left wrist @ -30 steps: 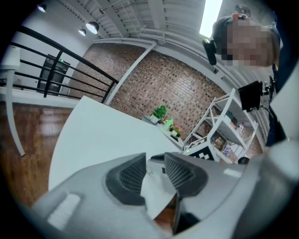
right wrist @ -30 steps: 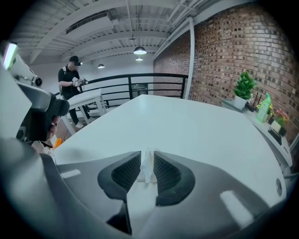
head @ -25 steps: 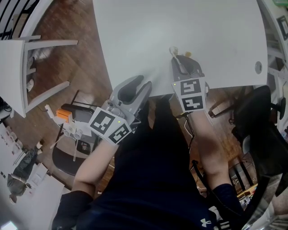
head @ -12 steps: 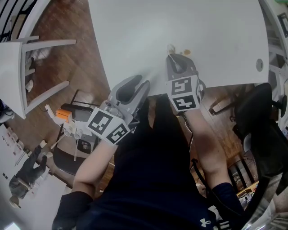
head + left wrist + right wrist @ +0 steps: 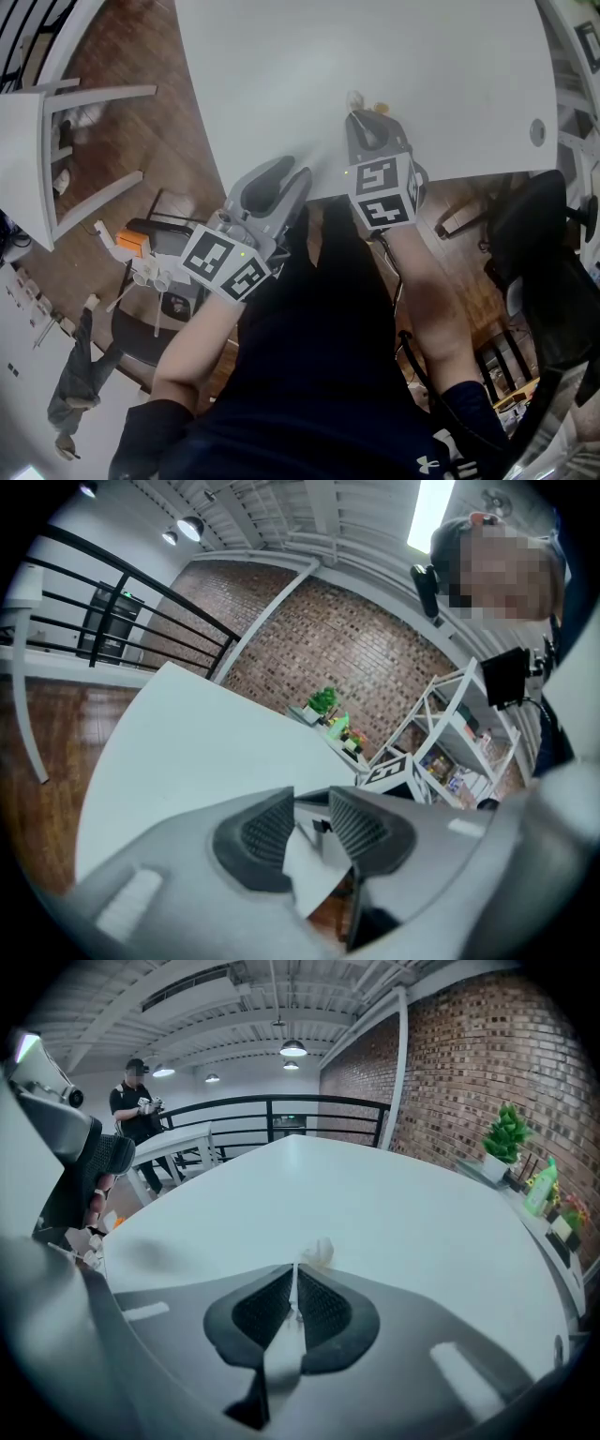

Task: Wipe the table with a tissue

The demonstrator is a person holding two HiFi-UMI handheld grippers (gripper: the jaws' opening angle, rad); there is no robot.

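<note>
Gleaming white table [image 5: 422,56], brick wall [image 5: 487,1063] beyond

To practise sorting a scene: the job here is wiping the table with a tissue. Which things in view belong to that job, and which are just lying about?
Belong to the job:
tissue, pinched in the right gripper
white table

Just lying about:
potted plant
green bottle
black chair

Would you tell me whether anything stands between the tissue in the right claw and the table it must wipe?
Nothing visible does: the tissue, pinched in the right claw, pokes out directly over the white table.
</note>
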